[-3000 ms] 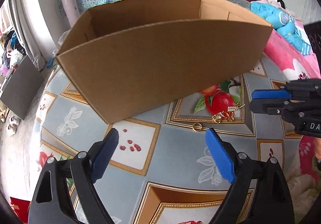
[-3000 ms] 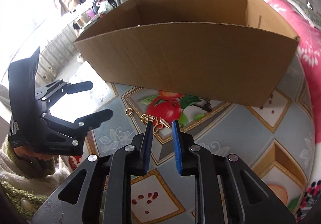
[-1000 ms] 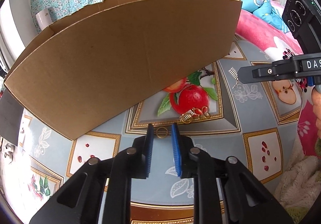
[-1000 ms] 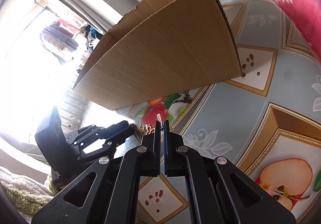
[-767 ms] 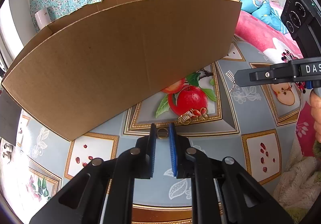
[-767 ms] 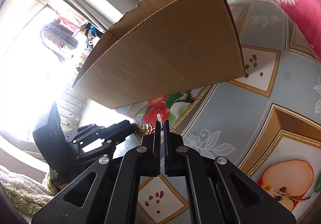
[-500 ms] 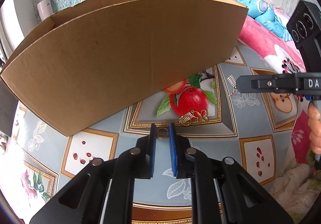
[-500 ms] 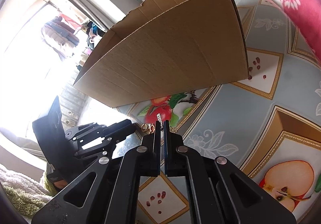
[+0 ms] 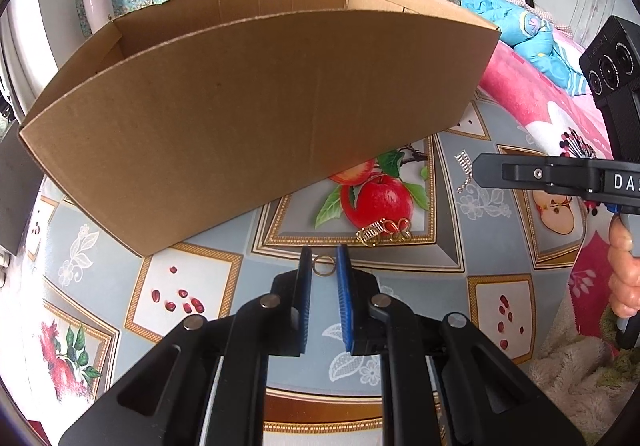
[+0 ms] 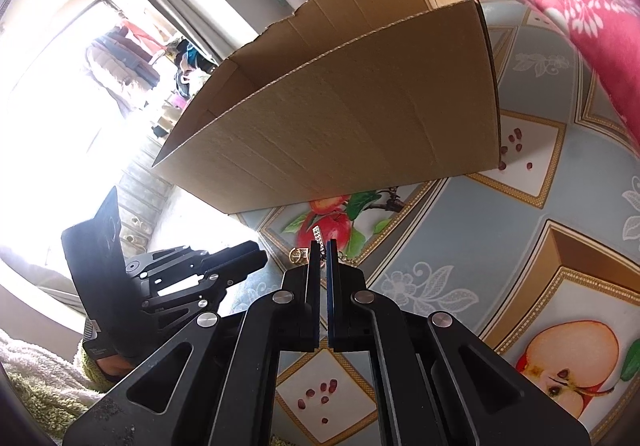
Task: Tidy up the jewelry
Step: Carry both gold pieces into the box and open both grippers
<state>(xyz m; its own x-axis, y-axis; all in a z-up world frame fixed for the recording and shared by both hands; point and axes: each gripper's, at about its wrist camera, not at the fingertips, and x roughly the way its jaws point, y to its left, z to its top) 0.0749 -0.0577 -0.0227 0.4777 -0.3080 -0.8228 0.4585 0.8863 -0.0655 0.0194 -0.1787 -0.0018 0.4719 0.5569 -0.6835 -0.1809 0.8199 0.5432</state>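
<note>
The left gripper had closed its pads on the gold ring — the right gripper, already pinching a silver earring, waited; both could go to the box.

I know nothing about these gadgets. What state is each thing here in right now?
left gripper: nearly shut, seemingly pinching the ring.
gold ring: between the left gripper's blue pads.
right gripper: shut on the trinket.
silver trinket: dangling from the right gripper's tip.
gold ornament: lying loose, untouched.
cardboard box: upright, top open.
</note>
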